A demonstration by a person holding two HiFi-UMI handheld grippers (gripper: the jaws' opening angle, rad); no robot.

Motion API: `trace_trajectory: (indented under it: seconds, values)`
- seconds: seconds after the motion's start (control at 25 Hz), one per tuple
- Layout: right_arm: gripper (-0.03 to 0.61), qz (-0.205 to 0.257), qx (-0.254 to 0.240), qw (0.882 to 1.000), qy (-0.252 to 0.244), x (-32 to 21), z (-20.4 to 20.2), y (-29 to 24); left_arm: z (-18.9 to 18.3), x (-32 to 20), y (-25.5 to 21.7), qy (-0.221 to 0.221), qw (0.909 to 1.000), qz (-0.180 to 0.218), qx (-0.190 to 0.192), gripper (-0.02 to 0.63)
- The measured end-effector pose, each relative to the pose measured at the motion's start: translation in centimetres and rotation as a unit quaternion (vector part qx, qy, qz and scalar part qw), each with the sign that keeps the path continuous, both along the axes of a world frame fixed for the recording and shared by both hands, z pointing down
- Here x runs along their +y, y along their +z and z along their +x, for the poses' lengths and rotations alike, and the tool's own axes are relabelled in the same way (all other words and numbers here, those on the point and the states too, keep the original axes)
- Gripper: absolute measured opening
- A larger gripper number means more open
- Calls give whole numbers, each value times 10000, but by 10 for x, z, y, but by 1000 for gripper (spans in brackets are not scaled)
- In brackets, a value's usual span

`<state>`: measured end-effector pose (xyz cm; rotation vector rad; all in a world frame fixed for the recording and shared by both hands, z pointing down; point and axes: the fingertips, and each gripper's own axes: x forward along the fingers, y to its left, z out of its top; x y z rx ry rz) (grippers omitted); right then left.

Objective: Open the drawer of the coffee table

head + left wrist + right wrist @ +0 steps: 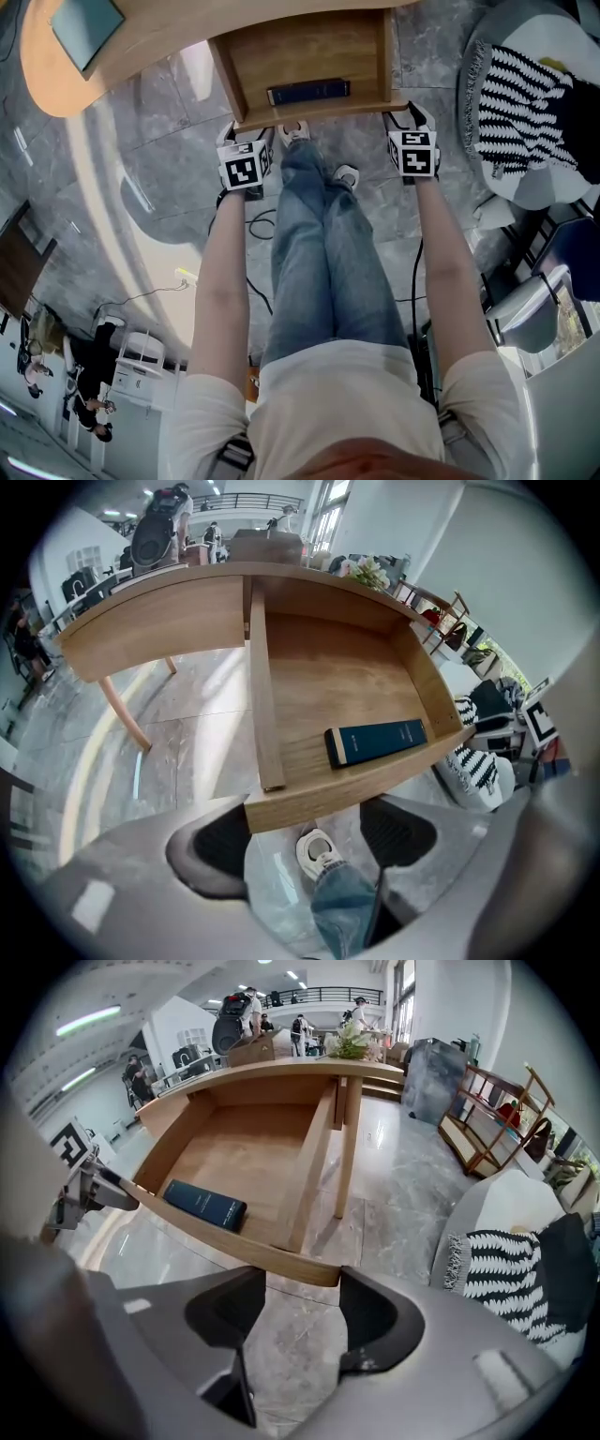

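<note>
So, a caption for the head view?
Left gripper and right gripper at the open drawer front; blue book inside.

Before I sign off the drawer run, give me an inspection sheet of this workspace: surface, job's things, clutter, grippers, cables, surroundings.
Surface: coffee table, curved light wood, on a grey marble floor.
Job's things: drawer pulled out; a dark blue book lies flat inside near its front.
Clutter: flat grey-blue item on the tabletop.
Grippers: left gripper and right gripper both open, one near each corner of the drawer's front edge, holding nothing.
Cables: black cables on the floor beside the person's legs.
Surroundings: black-and-white striped throw on a seat at the right; people in the distance.
</note>
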<state>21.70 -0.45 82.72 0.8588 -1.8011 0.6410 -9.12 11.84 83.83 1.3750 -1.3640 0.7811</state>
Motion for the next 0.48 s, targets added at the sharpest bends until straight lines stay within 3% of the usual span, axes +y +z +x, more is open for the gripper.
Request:
trace_trajectory:
  seconds: [0.48]
  values:
    - [249, -105, 97, 9999, -13, 0, 1, 1, -1, -2, -9, 519, 9986, 43, -76, 367]
